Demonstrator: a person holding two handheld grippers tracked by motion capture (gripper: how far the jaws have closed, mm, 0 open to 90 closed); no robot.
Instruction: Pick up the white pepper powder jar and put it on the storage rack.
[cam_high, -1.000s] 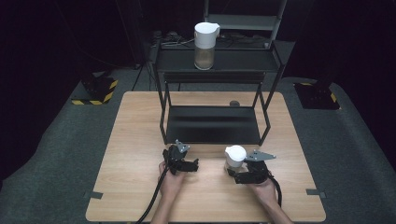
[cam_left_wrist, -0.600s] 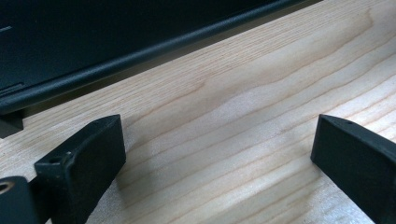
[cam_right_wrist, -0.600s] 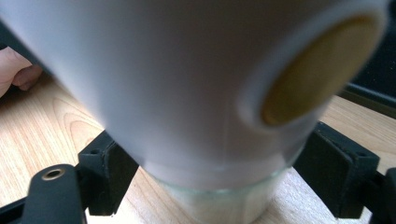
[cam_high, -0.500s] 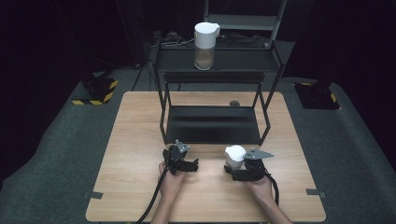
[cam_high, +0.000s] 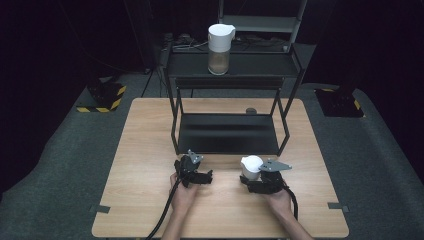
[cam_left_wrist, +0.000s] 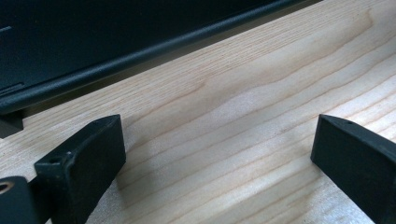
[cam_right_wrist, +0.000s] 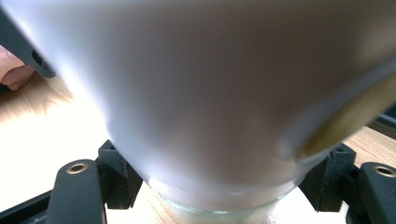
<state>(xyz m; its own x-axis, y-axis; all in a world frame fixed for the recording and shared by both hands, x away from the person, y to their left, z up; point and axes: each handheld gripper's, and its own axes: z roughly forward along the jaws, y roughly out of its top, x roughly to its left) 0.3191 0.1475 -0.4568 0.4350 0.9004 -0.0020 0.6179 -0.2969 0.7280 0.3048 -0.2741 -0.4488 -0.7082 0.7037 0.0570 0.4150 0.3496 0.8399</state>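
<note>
Gripping a white-capped jar (cam_high: 251, 166) low centre-right of the high view, the right gripper (cam_high: 256, 181) has just been closing its jaws on it. Left gripper (cam_high: 200, 176), low centre: jaws wide apart over bare table (cam_high: 150, 150). Right gripper view shows glass below the cap; contents unreadable. Kettle (cam_high: 220, 42) stands on the rack (cam_high: 280, 65), top centre.

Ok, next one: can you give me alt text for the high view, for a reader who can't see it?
A person's right gripper is closed on a small white cup near the front of a wooden table, its jaws having just been closing. The left gripper rests open beside it. Behind them stands a black two-tier shelf with a white kettle on top.
</note>
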